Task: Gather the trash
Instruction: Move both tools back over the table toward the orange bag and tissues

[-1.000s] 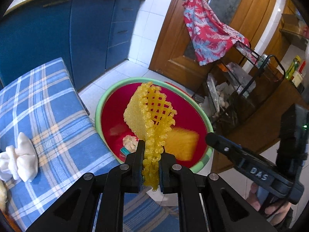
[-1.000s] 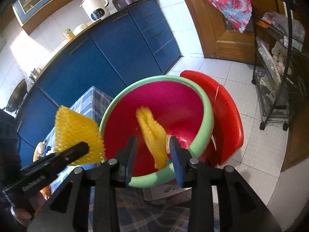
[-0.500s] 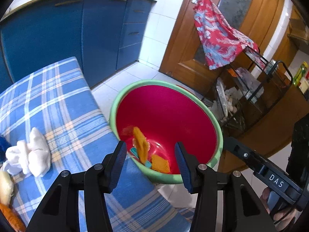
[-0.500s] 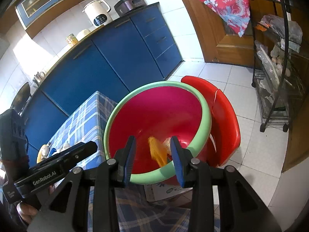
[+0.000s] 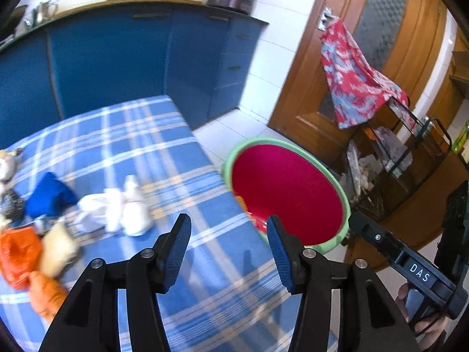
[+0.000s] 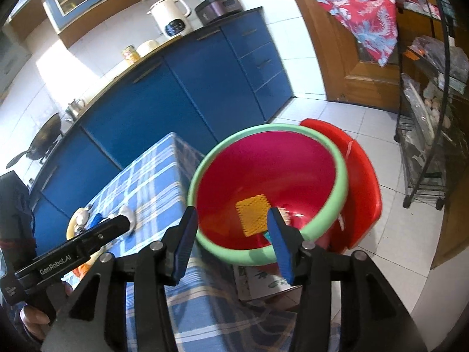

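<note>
A red basin with a green rim [image 6: 263,127] stands beside the table and holds a yellow mesh pad [image 6: 253,214] and other scraps. My right gripper [image 6: 231,240] hovers over the basin's near rim, jaws opening, nothing between them. My left gripper [image 5: 228,246] is above the blue checked tablecloth [image 5: 140,146], left of the basin [image 5: 258,141], jaws opening and empty. Ahead of it on the cloth lie a crumpled white tissue [image 5: 117,208], a blue scrap [image 5: 49,193], an orange bag [image 5: 17,252] and blurred pale and orange pieces.
The basin rests on a red stool [image 6: 363,182] with a cardboard box [image 6: 263,281] below. Blue cabinets [image 5: 117,58] run behind the table. A black wire rack [image 6: 425,146] and a wooden door with a red cloth [image 5: 351,82] stand to the right.
My left gripper let go of the yellow mesh, which fell into the basin, then swung left over the table. The right gripper dropped its yellow piece too, widened and drew back.
</note>
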The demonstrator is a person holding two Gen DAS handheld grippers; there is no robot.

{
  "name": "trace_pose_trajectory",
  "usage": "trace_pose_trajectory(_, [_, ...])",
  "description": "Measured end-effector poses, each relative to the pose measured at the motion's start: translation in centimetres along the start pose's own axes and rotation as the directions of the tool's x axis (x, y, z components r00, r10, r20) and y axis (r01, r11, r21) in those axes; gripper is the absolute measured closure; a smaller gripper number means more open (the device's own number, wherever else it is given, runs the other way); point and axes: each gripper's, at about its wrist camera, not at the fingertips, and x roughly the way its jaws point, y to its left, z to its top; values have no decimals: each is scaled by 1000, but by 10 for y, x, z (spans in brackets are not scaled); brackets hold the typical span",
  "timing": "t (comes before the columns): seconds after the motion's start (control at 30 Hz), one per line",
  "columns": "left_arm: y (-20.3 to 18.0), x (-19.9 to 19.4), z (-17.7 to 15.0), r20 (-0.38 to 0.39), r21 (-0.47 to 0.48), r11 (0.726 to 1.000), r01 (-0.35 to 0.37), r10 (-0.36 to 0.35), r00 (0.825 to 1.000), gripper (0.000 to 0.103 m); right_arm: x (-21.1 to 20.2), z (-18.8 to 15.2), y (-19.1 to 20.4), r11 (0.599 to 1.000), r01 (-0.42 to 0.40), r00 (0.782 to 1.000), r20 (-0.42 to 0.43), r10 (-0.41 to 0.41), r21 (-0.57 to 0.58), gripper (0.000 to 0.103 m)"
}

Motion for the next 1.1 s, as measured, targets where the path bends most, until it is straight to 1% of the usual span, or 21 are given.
trace_pose_trajectory(0.3, [43,-43,-14,44,-80,993,-88,92,995,46,-1,-8,38,997,-44,999,-18,43,-56,49])
trace_pose_trajectory(0.37, [55,-52,-17,56,-107,988,-109,116,992,46,-1,-9,46,996,-52,999,-20,50,-68,49])
trace_pose_trajectory(0.43, [67,-61,-20,69,-138,984,-116,126,990,46,0,-11,56,995,-63,998,-27,61,-82,48])
trace_pose_trajectory(0.63, [104,-80,-32,91,-229,961,-157,182,979,46,5,-17,82,989,-97,994,-56,91,-115,48])
trace_pose_trajectory(0.77, [129,-86,-40,86,-289,937,-195,229,970,46,12,-21,96,984,-114,991,-80,104,-137,48])
trace_pose_trajectory(0.87, [151,-86,-47,69,-338,915,-219,256,964,46,20,-25,109,980,-128,988,-101,113,-155,48])
trace_pose_trajectory(1.0, [167,-80,-53,47,-373,899,-230,265,963,46,30,-27,125,972,-143,985,-127,120,-185,46])
trace_pose_trajectory(1.1, [176,-73,-56,29,-393,892,-222,254,967,46,40,-28,137,967,-153,982,-145,124,-206,44])
